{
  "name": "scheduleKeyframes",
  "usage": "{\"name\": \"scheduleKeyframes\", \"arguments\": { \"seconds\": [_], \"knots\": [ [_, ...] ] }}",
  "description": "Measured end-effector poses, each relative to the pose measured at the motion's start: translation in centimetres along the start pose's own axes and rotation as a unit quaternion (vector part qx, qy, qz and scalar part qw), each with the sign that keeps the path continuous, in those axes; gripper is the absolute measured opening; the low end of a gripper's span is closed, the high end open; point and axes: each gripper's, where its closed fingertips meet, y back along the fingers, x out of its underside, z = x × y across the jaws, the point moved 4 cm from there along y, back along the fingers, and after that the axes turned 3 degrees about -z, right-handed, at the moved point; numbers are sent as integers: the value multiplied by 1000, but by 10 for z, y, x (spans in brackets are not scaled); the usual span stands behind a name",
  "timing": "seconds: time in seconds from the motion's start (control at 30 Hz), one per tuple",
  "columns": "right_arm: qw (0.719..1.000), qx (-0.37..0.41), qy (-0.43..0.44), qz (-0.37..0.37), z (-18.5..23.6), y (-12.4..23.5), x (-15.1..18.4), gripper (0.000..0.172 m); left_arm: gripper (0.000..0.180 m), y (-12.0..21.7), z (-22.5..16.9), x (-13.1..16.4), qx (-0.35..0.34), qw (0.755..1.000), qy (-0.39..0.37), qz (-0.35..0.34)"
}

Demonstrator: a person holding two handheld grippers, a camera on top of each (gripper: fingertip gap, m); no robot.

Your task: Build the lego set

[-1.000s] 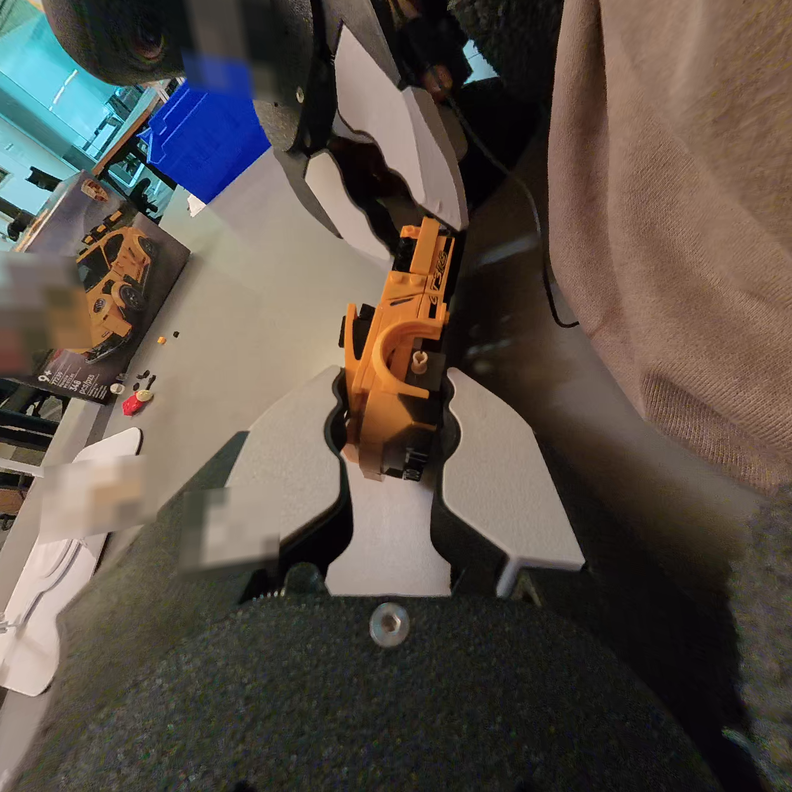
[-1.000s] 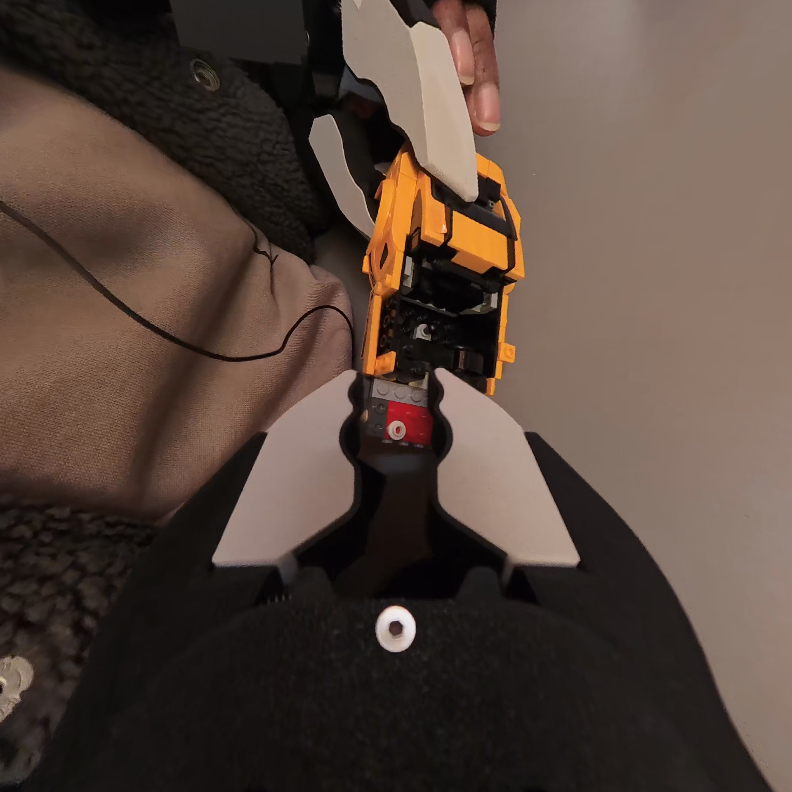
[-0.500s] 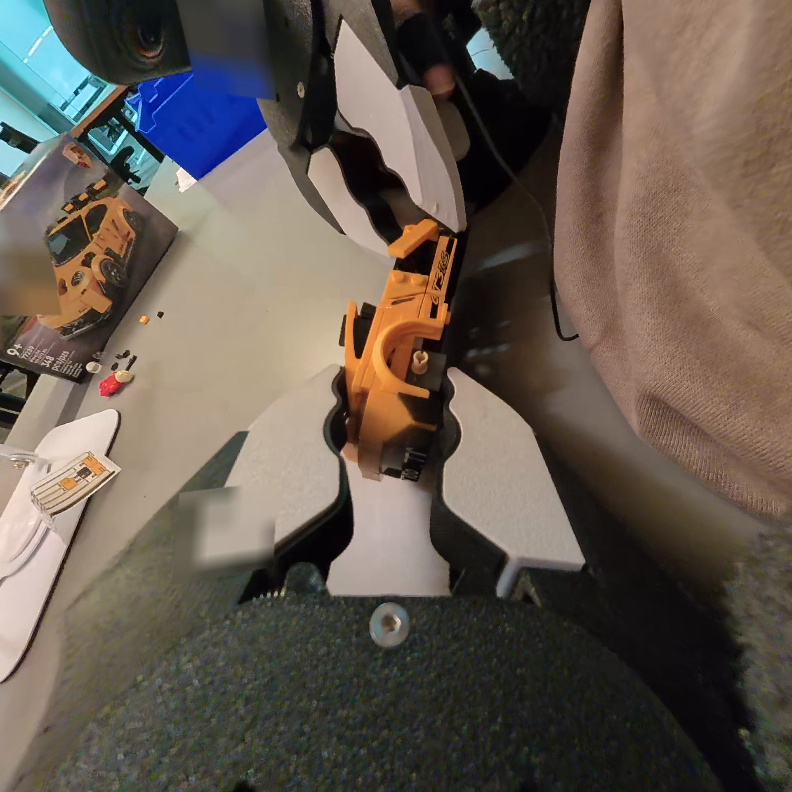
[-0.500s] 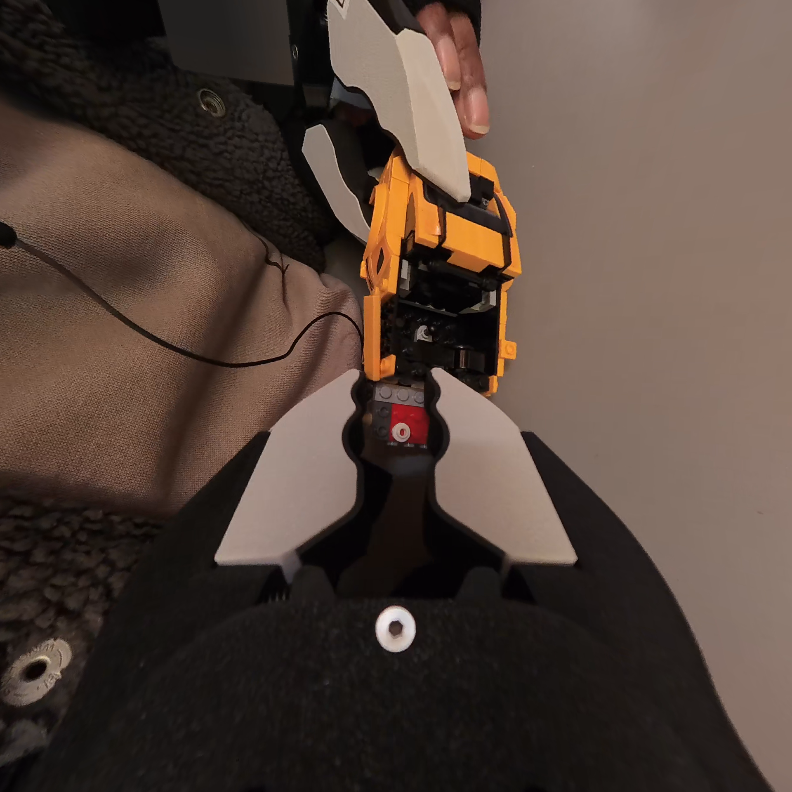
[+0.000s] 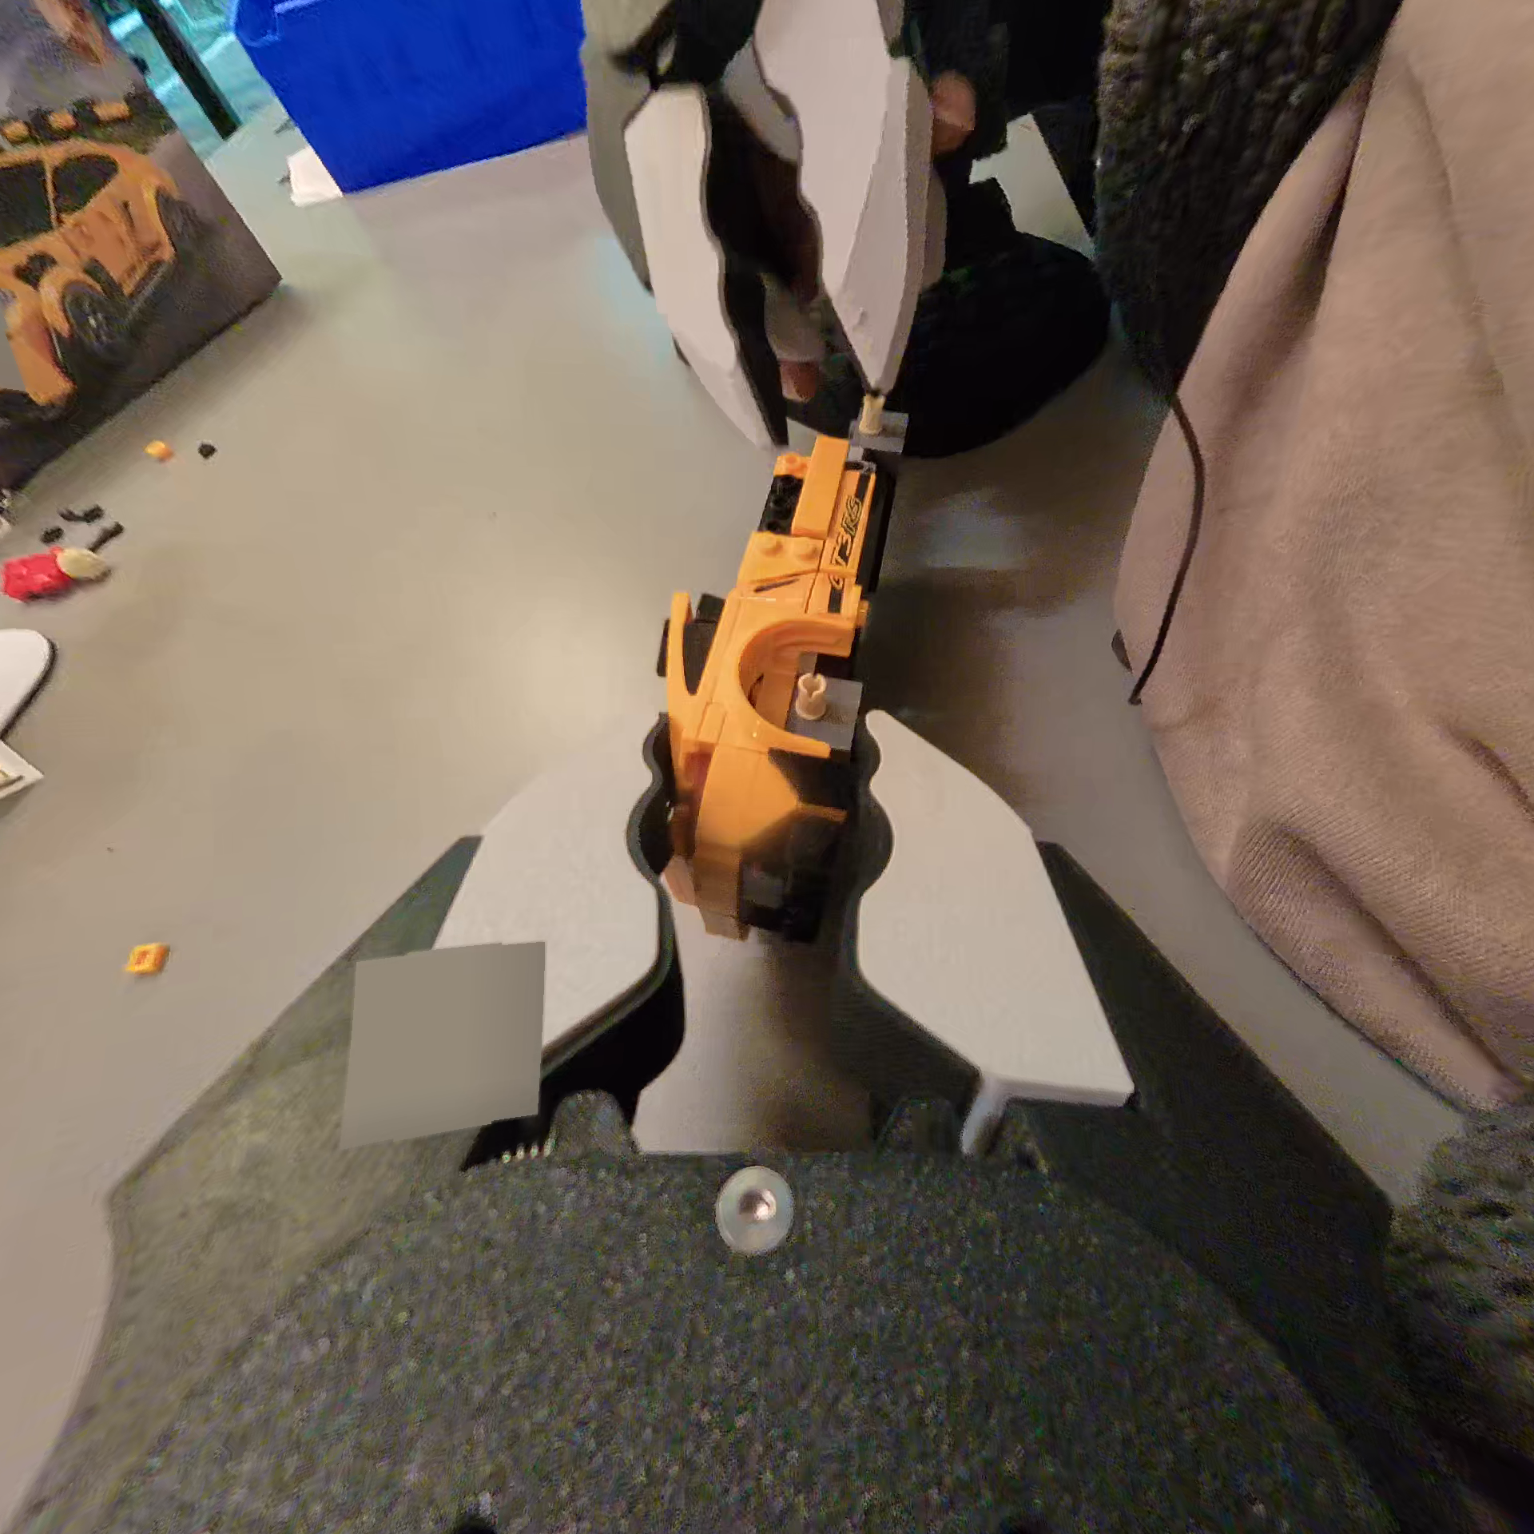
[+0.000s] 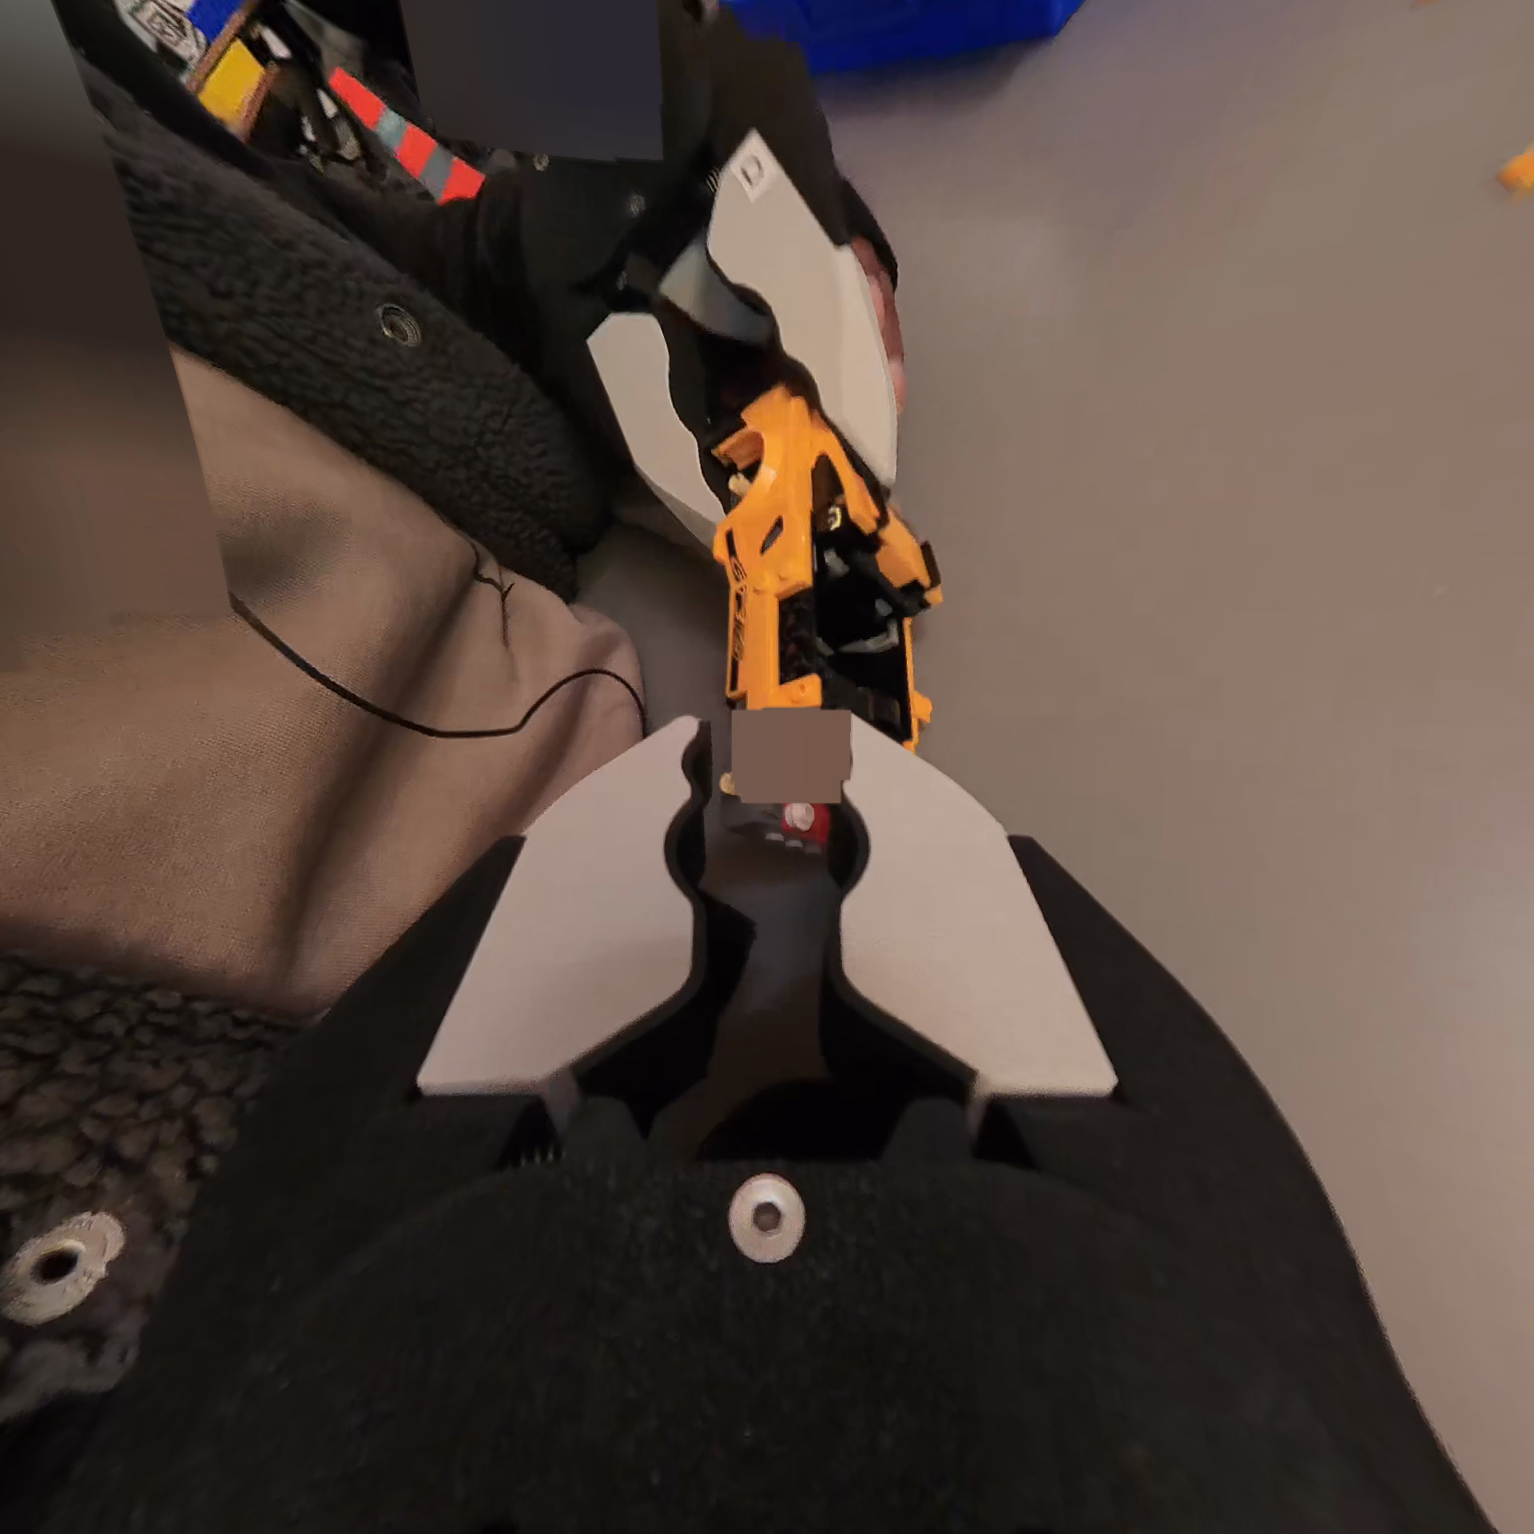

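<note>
Grey tabletop point(image 5: 432, 647) stretches under both grippers, scattered with small loose bricks point(image 5: 148, 957) and a red piece point(image 5: 33, 575). At its far left stands a box printed with an orange car point(image 5: 91, 274), with a blue bin point(image 5: 415, 75) behind. A person's beige sleeve point(image 5: 1345, 581) crowds the near edge. The left gripper point(image 5: 759, 797) clamps one end of an orange-and-black brick car body point(image 5: 788, 656), pads pressed on both sides. The right gripper point(image 6: 776, 788), narrowly parted, grips a grey-and-red brick assembly point(image 6: 801, 822) at the car's other end.
</note>
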Motion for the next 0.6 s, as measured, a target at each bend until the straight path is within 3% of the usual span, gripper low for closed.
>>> {"name": "scheduleKeyframes", "arguments": {
  "seconds": [0.13,0.37,0.6],
  "knots": [
    [996,33,87,-3,6,-3,-8,20,41,0,1,0,8,1000,21,1],
    [985,63,155,35,4,-13,-6,5,40,1,0,1,15,999,36,1],
    [991,74,110,-6,-13,14,-16,0,41,2,2,2,23,998,55,-4]
  ]
}}
